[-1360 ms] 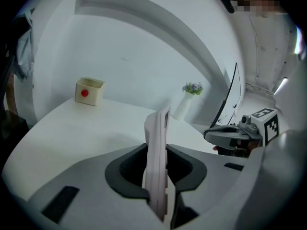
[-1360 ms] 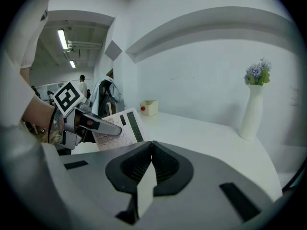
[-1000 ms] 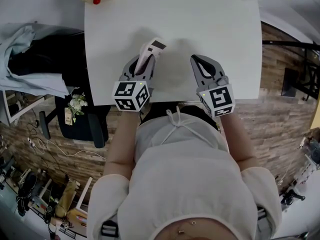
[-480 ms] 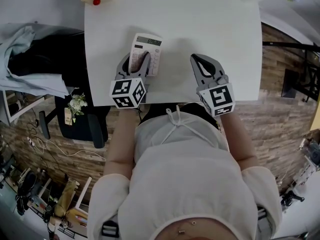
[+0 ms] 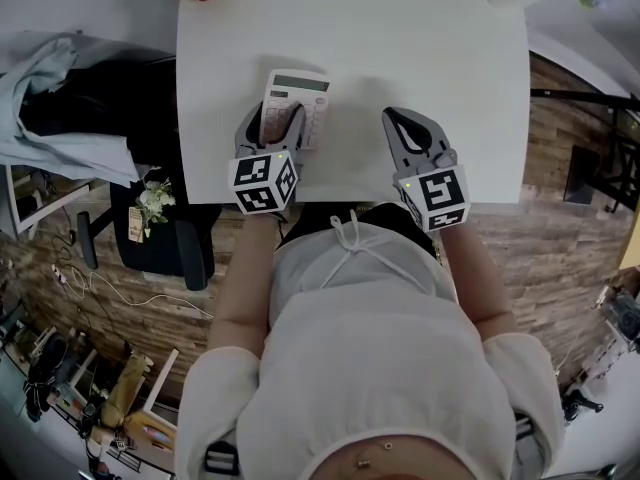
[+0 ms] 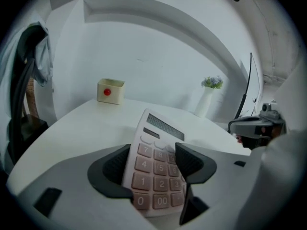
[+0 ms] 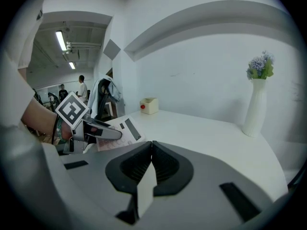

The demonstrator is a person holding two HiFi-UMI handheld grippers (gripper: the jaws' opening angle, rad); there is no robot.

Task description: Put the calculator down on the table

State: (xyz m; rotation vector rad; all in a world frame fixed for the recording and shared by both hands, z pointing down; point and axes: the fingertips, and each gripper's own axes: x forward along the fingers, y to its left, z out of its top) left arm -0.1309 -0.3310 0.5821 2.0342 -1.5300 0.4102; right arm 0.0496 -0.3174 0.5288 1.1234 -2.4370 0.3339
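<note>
**Calculator pinched in left claw near the table's left edge**

The left gripper (image 5: 271, 128) is clamped on the pale, pink-keyed calculator (image 6: 154, 150), one jaw under its left edge and the other on its keys. The calculator sits tilted, display end away from the person, low over the white rectangular table (image 5: 420, 38). Whether it touches the top I cannot tell. It is close to the table's left edge and front edge.

The right gripper (image 7: 149, 163) has its jaws pressed together with nothing between them, over the front edge and well apart from the left one. Bare tabletop stretches between the grippers and beyond them. A small cream box with a red button (image 6: 110, 90) stands at the far left corner, and a slim white vase of flowers (image 7: 254, 104) at the far right.
</note>
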